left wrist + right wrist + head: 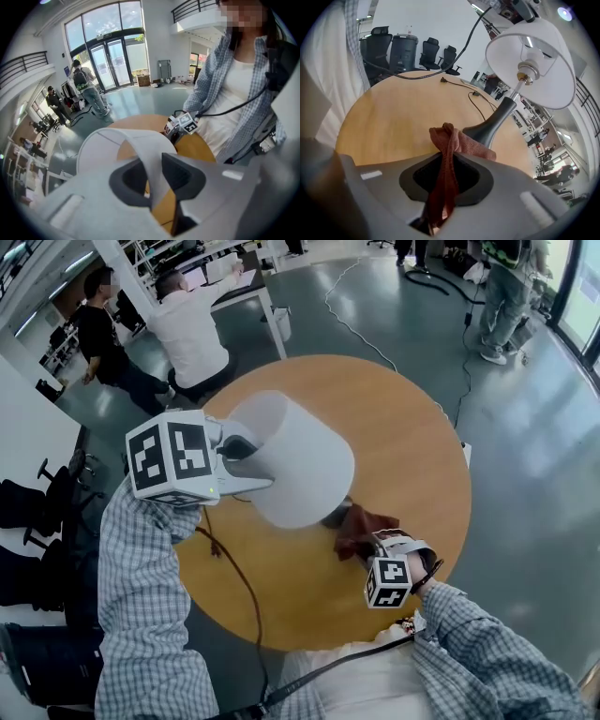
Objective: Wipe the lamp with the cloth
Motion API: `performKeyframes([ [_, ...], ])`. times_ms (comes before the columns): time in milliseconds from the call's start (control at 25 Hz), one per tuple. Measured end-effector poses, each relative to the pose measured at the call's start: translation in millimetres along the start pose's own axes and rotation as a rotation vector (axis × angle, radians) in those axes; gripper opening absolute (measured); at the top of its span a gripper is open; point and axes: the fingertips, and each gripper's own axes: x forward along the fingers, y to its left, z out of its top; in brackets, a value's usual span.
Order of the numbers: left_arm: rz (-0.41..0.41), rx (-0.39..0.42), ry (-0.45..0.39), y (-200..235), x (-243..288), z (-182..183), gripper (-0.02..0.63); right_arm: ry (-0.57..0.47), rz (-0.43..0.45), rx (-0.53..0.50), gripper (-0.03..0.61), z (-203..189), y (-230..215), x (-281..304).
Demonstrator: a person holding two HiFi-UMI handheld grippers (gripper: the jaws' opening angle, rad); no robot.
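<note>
Right gripper [445,174]: the jaws are pressed onto a fold of the cloth, which hangs through between them.
Cloth [451,140]: reddish-brown with a rough weave, bunched into a twisted strip. Its free end spreads beyond the jaw tips, low over the table and against the foot of the lamp.
Lamp foot [486,132]: dark and smooth, widening toward the table. It stands just behind the cloth, so the right gripper is very near to it.
Lamp stem [509,105]: dark and thin, leaning, with a brass-coloured fitting at the top.
Lampshade [300,460]: white, a cone open at both ends, tilted to one side.
Left gripper [152,177]: higher than the right one. Its jaws pinch the thin wall of the shade at the rim, one pad inside and one outside.
Table [412,427]: round, with a light wooden top. The lamp stands near the person's edge of it.
Cord [239,577]: dark, running from the lamp over the table edge.
Further away: office chairs [431,49] and two persons [187,324] at a desk.
</note>
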Motion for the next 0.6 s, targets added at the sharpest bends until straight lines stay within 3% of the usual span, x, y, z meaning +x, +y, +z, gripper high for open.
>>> performKeyframes([
  [280,-0.01,0.175,0.139,-16.4,19.6,33.9,0.084,0.07,0.091,0.002,0.058,-33.9,51.5,-17.6],
  [600,-0.042,0.328,0.255,-46.2,43.4,57.9,0.087,0.076,0.17,0.098,0.06,-40.1,79.8,-15.5],
])
